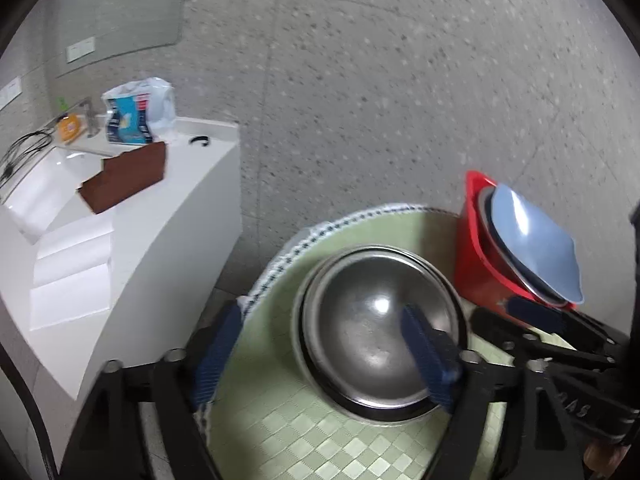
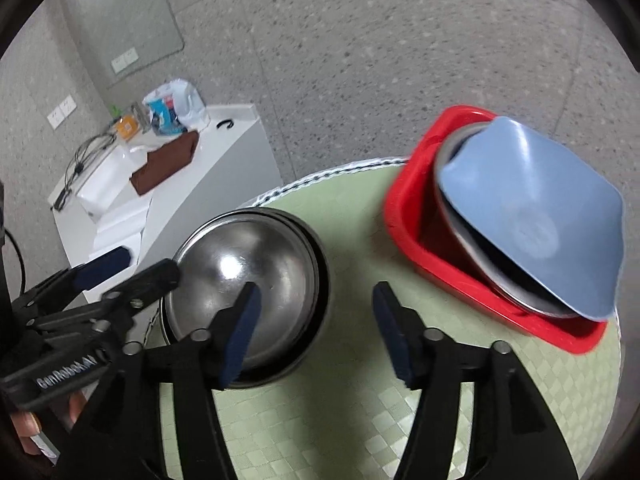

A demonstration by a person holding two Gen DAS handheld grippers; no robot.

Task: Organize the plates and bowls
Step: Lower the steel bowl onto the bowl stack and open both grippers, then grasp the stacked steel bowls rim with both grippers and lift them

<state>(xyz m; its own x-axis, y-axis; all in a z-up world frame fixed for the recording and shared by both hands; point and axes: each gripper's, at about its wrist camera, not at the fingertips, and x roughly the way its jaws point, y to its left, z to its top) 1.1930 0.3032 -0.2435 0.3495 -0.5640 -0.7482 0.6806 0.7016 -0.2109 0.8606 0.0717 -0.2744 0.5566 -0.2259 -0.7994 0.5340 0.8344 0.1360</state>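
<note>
A stack of steel bowls point(image 1: 376, 332) point(image 2: 248, 280) sits on the round table with a green checked cloth point(image 1: 280, 432) point(image 2: 320, 408). A red basket point(image 1: 476, 264) point(image 2: 408, 216) at the table's far right holds a steel plate and a blue bowl point(image 1: 532, 244) point(image 2: 532, 208) leaning on edge. My left gripper point(image 1: 324, 344) is open, its fingers astride the left rim of the steel bowls. My right gripper point(image 2: 316, 332) is open and empty, between the steel bowls and the basket; it shows at the right in the left wrist view point(image 1: 536, 320).
A white counter point(image 1: 132, 232) point(image 2: 208, 184) with a sink, a brown cloth point(image 1: 128, 176), a blue and white bag point(image 1: 136, 112) and cables stands to the left of the table. Speckled grey floor lies beyond.
</note>
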